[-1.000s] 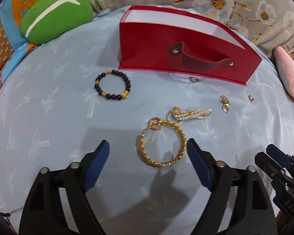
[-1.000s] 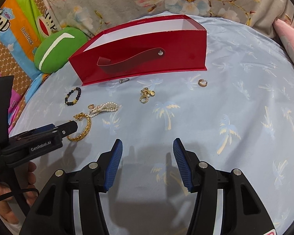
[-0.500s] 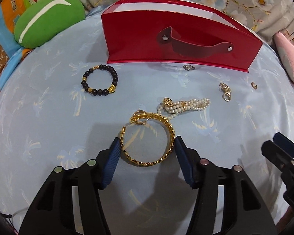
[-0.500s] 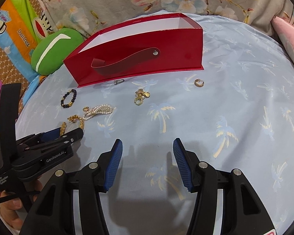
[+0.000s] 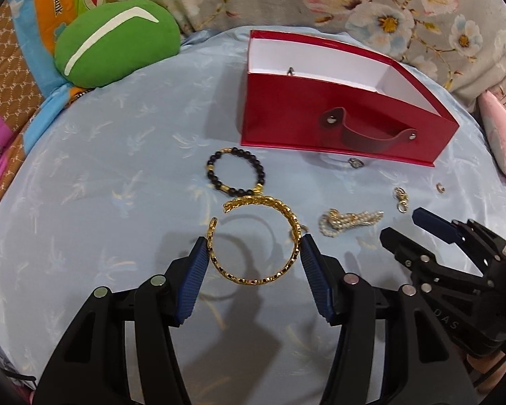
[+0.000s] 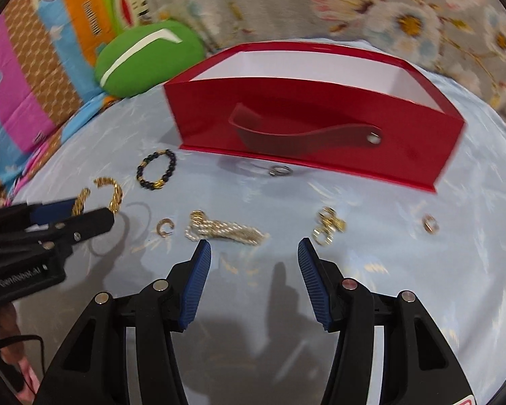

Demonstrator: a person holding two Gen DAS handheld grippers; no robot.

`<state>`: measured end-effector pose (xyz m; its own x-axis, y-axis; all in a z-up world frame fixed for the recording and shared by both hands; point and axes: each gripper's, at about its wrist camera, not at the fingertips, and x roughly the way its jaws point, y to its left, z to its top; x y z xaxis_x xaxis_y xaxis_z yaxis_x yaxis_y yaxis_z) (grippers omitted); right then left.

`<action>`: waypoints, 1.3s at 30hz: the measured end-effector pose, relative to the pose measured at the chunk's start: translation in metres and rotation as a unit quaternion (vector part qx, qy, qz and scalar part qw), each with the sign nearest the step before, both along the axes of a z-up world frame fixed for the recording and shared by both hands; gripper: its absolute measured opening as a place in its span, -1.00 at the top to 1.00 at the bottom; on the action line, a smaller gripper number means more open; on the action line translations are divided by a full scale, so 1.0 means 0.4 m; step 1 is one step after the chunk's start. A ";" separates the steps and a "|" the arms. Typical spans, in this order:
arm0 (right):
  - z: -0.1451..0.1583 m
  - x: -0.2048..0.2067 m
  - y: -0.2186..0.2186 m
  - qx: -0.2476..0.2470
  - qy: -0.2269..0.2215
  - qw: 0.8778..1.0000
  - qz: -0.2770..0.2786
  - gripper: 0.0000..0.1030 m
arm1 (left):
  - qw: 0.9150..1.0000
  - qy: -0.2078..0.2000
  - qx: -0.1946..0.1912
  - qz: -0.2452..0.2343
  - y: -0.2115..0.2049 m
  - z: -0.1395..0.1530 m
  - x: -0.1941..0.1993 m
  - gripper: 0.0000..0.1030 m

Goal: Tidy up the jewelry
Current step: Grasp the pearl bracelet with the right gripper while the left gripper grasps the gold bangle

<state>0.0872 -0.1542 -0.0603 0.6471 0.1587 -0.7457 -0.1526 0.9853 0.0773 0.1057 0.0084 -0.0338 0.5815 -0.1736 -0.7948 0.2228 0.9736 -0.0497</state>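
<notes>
a: what is the left gripper (image 5: 253,260) doing?

b: it has the gold bangle (image 5: 254,241) squeezed between its two blue pads (image 5: 194,281). the bangle is an open ring with a gap at the top left. its shadow lies apart from it on the blue cloth (image 5: 118,175), so it looks lifted up.

a: and the right gripper (image 6: 253,263)?

b: its jaws are spread wide with nothing between them. it hangs over the cloth, just in front of the pearl bracelet (image 6: 224,229). that view is a bit blurry.

a: where is the other jewelry?

b: the black bead bracelet (image 5: 236,173) lies flat on the cloth, just past the bangle and near the red box (image 5: 337,128). the pearl bracelet is to the right of the bangle. a small gold clasp (image 5: 400,199) is further right, and a tiny gold ring (image 5: 440,187) is past that. a silver ring (image 5: 355,163) sits just in front of the box wall. in the right view a little gold hoop (image 6: 165,227) lies beside the pearls.

a: is anything in the box?

b: the box is open on top and white inside. i see one small dark thing (image 5: 290,71) by the front wall, but i cannot tell what it is.

a: what is behind it?

b: a green pillow (image 5: 114,45) and a flowery blanket (image 5: 371,3).
</notes>
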 end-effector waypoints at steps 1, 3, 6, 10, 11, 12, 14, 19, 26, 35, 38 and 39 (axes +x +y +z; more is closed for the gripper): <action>-0.002 0.009 0.007 -0.003 -0.001 1.000 0.020 -0.04 | 1.000 0.002 -0.001 0.003 0.006 -0.001 0.003 -0.05; -0.006 0.025 0.017 -0.013 -0.002 0.998 0.065 -0.04 | 1.000 0.006 -0.004 0.005 0.014 -0.005 0.007 -0.05; -0.013 0.054 0.023 -0.036 0.009 0.993 0.115 -0.04 | 1.000 0.011 -0.006 0.009 0.026 -0.009 0.012 -0.05; -0.026 0.091 0.020 -0.035 0.038 0.986 0.160 -0.04 | 1.000 0.014 -0.006 0.013 0.036 -0.013 0.018 -0.05; -0.029 0.096 0.021 -0.034 0.043 0.985 0.166 -0.04 | 1.000 0.016 -0.006 0.013 0.037 -0.015 0.019 -0.05; -0.035 0.100 0.024 -0.033 0.047 0.983 0.172 -0.02 | 1.000 0.017 -0.007 0.014 0.038 -0.017 0.021 -0.05; -0.046 0.108 0.030 -0.033 0.059 0.982 0.176 0.07 | 1.000 0.020 -0.007 0.014 0.040 -0.020 0.023 -0.05; -0.044 0.100 0.027 -0.011 0.064 0.985 0.157 0.57 | 1.000 0.022 -0.008 0.013 0.039 -0.021 0.027 -0.05; -0.034 0.063 0.010 0.033 0.065 0.993 0.098 0.83 | 1.000 0.025 -0.005 0.008 0.025 -0.017 0.034 -0.05; 0.082 -0.014 -0.076 0.087 0.014 0.996 -0.009 0.84 | 1.000 0.012 0.005 -0.003 -0.024 0.029 0.054 -0.05; 0.140 -0.022 -0.121 0.095 -0.007 0.995 -0.043 0.84 | 1.000 0.003 0.007 -0.009 -0.050 0.056 0.067 -0.05; 0.156 -0.024 -0.134 0.098 -0.013 0.994 -0.050 0.84 | 1.000 0.000 0.007 -0.010 -0.057 0.064 0.073 -0.05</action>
